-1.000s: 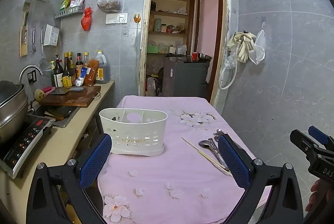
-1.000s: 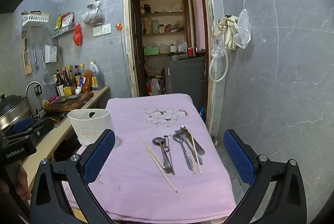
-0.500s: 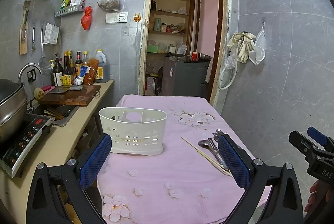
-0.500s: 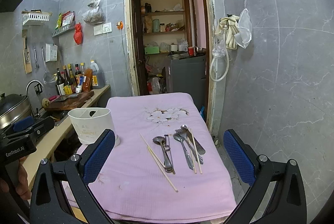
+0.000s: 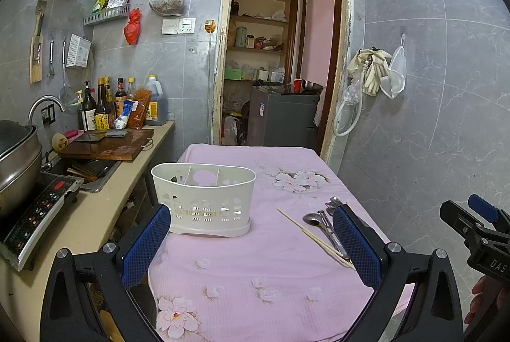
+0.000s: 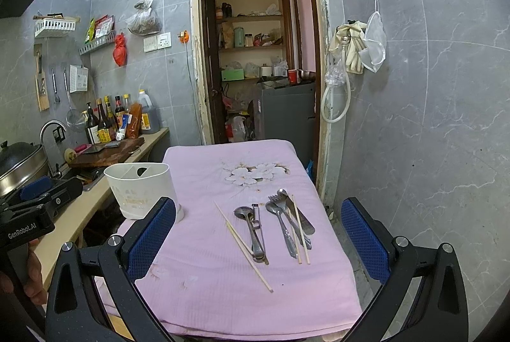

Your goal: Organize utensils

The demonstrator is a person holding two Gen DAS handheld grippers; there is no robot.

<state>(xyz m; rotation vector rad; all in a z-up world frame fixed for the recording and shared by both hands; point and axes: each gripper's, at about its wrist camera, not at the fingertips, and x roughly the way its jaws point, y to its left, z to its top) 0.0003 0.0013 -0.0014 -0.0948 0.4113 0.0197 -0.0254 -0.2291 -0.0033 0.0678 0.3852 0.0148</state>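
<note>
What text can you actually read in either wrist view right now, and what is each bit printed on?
"GenRobot.AI": on the left tongs' black body, seen from the right wrist.
"DAS": partial, cut off, on the right tongs' black body, seen from the left wrist.
Sauce bottle labels: too small to read.
Induction cooker panel: markings too blurred.

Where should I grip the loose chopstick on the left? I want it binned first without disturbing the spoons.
Judging by its pose, grip the near end of the chopstick with the right gripper, coming from above. It lies flat and diagonal; its near end juts clear of the spoon, while its middle runs close beside the spoon. Set the fingers across its length.
</note>
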